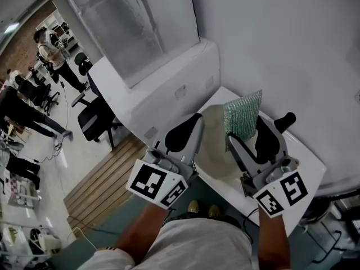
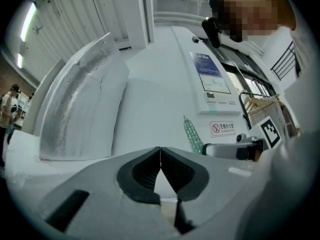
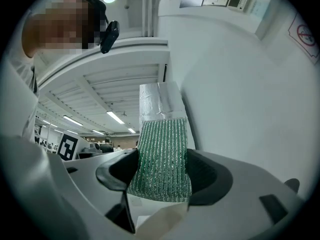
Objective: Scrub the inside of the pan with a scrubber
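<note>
Right claw (image 3: 161, 176) clamps green scrubber (image 3: 163, 151) near pan (image 1: 211, 142); left claw (image 2: 160, 160) closed

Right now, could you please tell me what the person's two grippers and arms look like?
The left gripper and right gripper match: light grey moulded bodies, black ribbed jaw pads, and a white cube of black square markers at each rear. No cable shows on either. The forearms are bare, without sleeves.
</note>
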`<state>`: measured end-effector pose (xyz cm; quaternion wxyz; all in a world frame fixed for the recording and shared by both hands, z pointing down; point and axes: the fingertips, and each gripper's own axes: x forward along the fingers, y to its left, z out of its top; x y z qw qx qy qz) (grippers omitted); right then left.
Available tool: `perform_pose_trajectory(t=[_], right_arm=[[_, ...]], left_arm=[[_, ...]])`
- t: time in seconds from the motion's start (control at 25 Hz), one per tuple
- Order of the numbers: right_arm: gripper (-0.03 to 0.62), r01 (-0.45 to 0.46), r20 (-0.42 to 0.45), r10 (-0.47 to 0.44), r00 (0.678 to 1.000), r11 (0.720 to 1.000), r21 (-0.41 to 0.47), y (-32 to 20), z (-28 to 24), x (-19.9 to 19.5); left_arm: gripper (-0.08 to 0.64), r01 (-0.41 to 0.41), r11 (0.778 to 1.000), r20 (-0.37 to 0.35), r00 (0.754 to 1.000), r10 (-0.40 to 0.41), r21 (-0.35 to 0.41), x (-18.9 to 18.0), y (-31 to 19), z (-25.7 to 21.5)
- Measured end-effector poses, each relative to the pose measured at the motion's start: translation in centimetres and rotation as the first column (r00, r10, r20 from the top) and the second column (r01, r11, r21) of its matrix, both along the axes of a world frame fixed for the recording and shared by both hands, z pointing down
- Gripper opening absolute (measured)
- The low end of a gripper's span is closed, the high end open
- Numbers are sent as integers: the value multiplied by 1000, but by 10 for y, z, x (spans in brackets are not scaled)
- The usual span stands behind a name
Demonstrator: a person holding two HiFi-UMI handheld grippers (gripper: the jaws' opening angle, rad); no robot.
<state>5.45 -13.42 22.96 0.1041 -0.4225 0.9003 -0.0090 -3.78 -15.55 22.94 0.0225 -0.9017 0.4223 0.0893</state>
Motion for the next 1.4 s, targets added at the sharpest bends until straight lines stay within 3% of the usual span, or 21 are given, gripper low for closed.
perform_pose_trajectory(t=[0.44, 1.4], right_arm=[[304, 6, -4, -6, 1000, 999, 34, 6, -3, -5], [304, -6, -33, 7, 999, 1000, 12, 0, 6, -8]], left_arm=[[17, -12, 999, 7, 1000, 12, 48, 2, 10, -7], [17, -38, 999, 5, 999, 37, 26, 5, 6, 2]])
